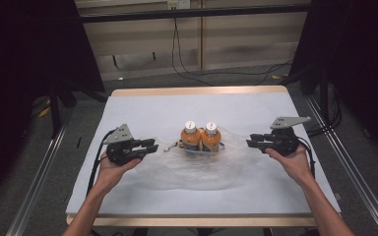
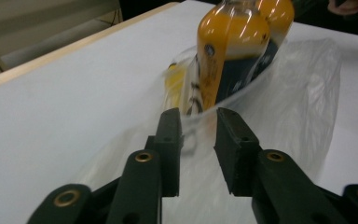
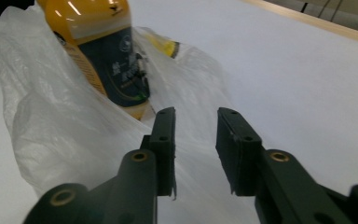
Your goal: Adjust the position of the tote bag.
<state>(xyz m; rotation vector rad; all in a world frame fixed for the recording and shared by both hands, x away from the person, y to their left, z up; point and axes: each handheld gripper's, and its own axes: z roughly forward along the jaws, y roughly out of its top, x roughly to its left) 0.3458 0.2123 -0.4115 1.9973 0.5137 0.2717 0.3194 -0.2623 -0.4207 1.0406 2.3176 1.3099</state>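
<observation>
Two orange-filled bottles (image 1: 200, 136) with white caps stand side by side at the table's middle, inside a clear plastic bag (image 1: 197, 169) that lies spread around them. My left gripper (image 1: 152, 146) hovers just left of the bag and points at the bottles. In the left gripper view its jaws (image 2: 198, 126) stand apart, with the bag's thin rim (image 2: 303, 93) loose between them and a bottle (image 2: 228, 42) beyond. My right gripper (image 1: 250, 141) hovers just right of the bag. Its jaws (image 3: 196, 123) are open over the crumpled film (image 3: 65, 121), close to a bottle (image 3: 102, 42).
A white sheet (image 1: 177, 105) covers the table, and a wooden edge (image 1: 197, 91) shows at the far side. Metal rails (image 1: 39, 172) run along both sides of the table. Cables (image 1: 187, 69) lie on the floor behind it, between dark curtains.
</observation>
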